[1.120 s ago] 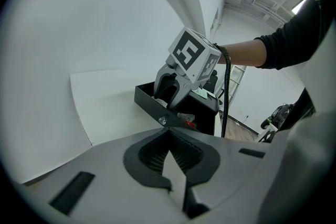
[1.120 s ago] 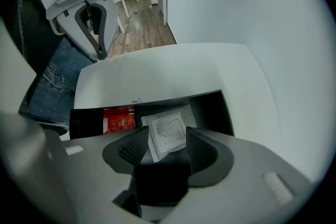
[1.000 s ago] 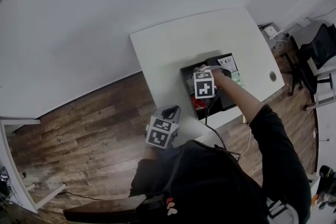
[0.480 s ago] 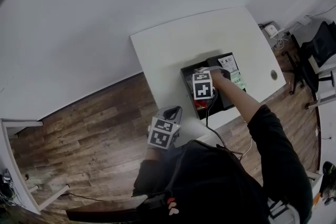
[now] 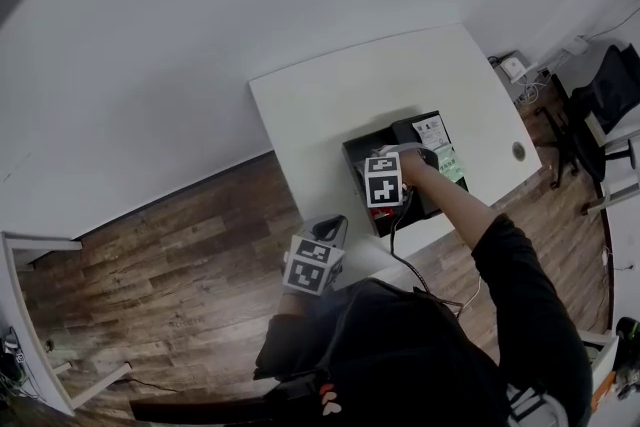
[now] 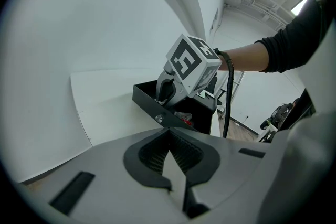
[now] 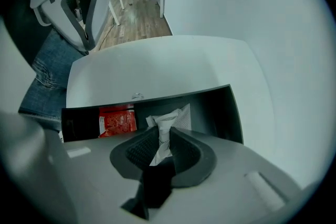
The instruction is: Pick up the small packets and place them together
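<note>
A black box (image 5: 352, 151) stands on the white table (image 5: 330, 95). My right gripper (image 5: 386, 160) reaches down into it. Its jaws are closing, and a crumpled white packet (image 7: 168, 124) is pinched between the pads of the right gripper (image 7: 161, 138). A red packet (image 7: 117, 120) lies flat in the box to the left of it. A green packet (image 5: 451, 163) and a white printed one (image 5: 432, 128) lie at the box's right side. My left gripper (image 5: 333, 223) hangs shut and empty off the table's near edge; its closed jaws (image 6: 176, 165) point at the box (image 6: 144, 97).
The table's far and left parts are bare white. Wooden floor (image 5: 170, 255) lies to the left. A black chair (image 5: 610, 95) and cables stand beyond the table's right end. A cable runs from the right gripper along the person's arm (image 5: 470, 205).
The right gripper has sunk a little into the box, toward the near side. The left gripper has barely shifted.
</note>
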